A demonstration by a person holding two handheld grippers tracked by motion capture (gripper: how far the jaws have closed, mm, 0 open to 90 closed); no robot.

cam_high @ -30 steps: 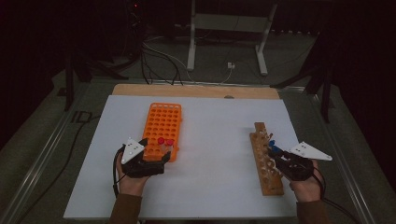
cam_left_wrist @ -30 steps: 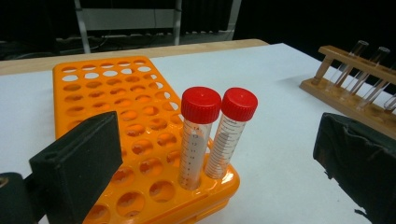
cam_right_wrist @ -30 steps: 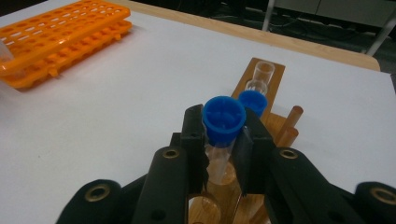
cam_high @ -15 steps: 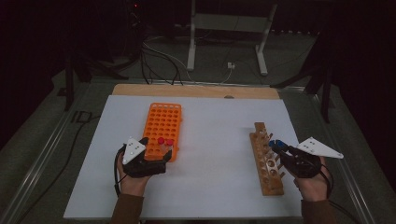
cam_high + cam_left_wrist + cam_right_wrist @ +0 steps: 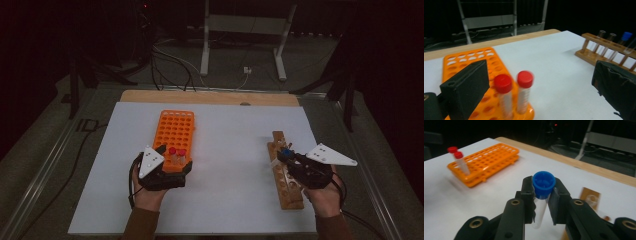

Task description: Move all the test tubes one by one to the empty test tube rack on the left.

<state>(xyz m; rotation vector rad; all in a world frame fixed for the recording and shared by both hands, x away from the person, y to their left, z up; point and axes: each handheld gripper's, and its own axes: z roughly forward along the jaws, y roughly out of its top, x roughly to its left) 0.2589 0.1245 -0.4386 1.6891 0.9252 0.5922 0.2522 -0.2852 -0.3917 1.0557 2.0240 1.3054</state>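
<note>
My right gripper [image 5: 543, 195] is shut on a clear tube with a blue cap [image 5: 544, 182] and holds it upright above the table. In the high view that gripper [image 5: 286, 155] hangs over the middle of the wooden rack [image 5: 289, 192], with the blue cap [image 5: 286, 152] at its tip. My left gripper [image 5: 175, 159] stands open around the near end of the orange rack [image 5: 175, 127]. Two red-capped tubes [image 5: 503, 83] [image 5: 525, 79] stand in that end, between the wide jaws, touching neither.
White sheet [image 5: 230, 150] covers the table, with a wooden strip [image 5: 210, 97] along its far edge. The wooden rack [image 5: 599, 47] holds several other clear tubes. A metal stand [image 5: 240, 30] and cables lie on the dark floor beyond.
My right gripper has risen with the blue-capped tube, lifting it up off the wooden rack. My left gripper has shifted slightly at the orange rack's near end.
</note>
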